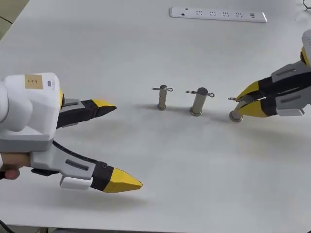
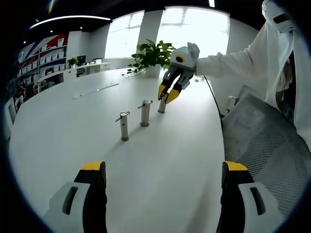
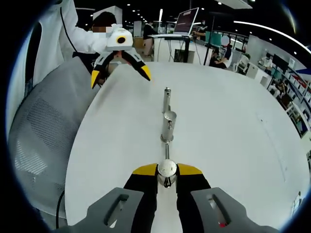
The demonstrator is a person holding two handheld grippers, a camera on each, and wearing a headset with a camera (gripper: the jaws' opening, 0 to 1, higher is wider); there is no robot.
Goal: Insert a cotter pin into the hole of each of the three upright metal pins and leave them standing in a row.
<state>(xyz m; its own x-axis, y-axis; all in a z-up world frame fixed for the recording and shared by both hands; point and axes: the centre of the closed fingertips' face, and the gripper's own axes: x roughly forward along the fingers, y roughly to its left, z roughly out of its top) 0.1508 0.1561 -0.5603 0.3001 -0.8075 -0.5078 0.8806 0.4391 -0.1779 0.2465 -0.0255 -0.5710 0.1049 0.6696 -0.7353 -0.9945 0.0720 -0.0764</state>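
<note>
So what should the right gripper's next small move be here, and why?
Probably push the third cotter pin fully through: the right gripper sits at the last metal pin, the wire's end pokes out beside it, and the middle pin and first pin already carry theirs.

Worktop (image 1: 146, 48): carried three upright pins in a row running from 9 to 3 o'clock in the head view.
Left pin (image 1: 162, 102): stood near the centre.
Middle pin (image 1: 198, 104): stood at its 3 o'clock.
Right pin (image 1: 236, 116): stood further toward 3 o'clock.
First cotter pin (image 1: 161, 89) and second cotter pin (image 1: 202, 93): sat across the tops of the left and middle pins.
Right claw (image 1: 241, 106): at 3 o'clock, jaws on either side of the right pin's top.
Left claw (image 1: 127, 145): at 8 o'clock, well apart from the row.
Power strip (image 1: 217, 14): at 1 o'clock, behind the row.
</note>
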